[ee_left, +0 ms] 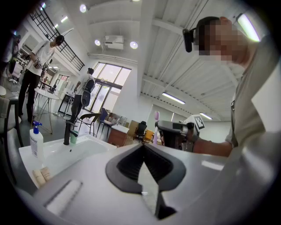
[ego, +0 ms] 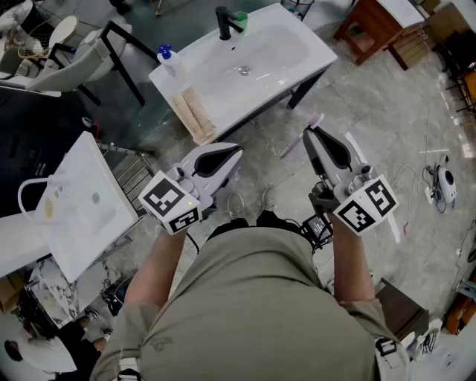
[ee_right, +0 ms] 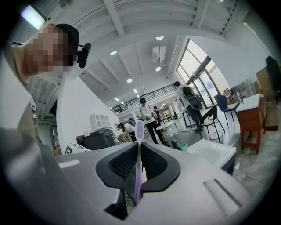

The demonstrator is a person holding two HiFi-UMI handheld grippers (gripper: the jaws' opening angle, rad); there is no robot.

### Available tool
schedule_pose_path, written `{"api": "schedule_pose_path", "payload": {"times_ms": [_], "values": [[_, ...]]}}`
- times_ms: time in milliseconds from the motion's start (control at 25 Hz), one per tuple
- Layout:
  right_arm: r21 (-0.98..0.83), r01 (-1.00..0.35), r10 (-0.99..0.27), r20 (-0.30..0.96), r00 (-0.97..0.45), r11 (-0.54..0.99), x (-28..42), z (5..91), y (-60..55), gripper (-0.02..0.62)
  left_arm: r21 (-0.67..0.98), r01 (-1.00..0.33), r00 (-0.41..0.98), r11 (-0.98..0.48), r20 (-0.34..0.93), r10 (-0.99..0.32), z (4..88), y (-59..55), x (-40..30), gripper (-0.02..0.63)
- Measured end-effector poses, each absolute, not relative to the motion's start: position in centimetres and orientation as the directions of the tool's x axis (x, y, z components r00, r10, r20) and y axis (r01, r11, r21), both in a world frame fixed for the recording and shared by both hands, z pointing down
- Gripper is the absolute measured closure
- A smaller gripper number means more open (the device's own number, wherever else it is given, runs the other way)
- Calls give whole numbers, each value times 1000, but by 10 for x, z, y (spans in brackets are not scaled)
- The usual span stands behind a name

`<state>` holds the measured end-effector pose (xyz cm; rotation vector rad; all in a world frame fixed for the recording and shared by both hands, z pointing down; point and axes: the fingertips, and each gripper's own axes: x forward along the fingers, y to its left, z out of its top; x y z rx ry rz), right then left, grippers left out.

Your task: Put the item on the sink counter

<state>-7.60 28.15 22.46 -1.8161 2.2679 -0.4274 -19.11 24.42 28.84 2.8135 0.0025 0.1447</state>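
A purple toothbrush (ee_right: pixel 138 154) stands upright between the jaws of my right gripper (ee_right: pixel 138 147), which is shut on its handle. In the head view the toothbrush (ego: pixel 296 142) crosses that right gripper (ego: pixel 308 134), pink head up, in the air in front of the white sink counter (ego: pixel 297 33). My left gripper (ego: pixel 236 151) hangs beside it to the left, shut with nothing in it. From the left gripper view (ee_left: pixel 142 147) the toothbrush (ee_left: pixel 156 118) shows off to the right, and the sink counter (ee_left: pixel 57 154) lies ahead on the left.
On the counter stand a black faucet (ego: pixel 223 22), a green cup (ego: pixel 240 20) and a blue-capped soap bottle (ego: pixel 169 59). Pale wooden pieces (ego: pixel 195 115) lean at its near corner. Another white basin (ego: pixel 82 201) is at the left, a wooden cabinet (ego: pixel 372 26) at the back right.
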Motion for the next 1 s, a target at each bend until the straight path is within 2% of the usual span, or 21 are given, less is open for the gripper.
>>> {"api": "schedule_pose_path", "payload": {"times_ms": [1000], "values": [[-409, -875, -962, -31, -272, 261, -34, 224, 301, 555, 304, -54, 992, -951, 124, -17, 287, 269, -148, 600]]}}
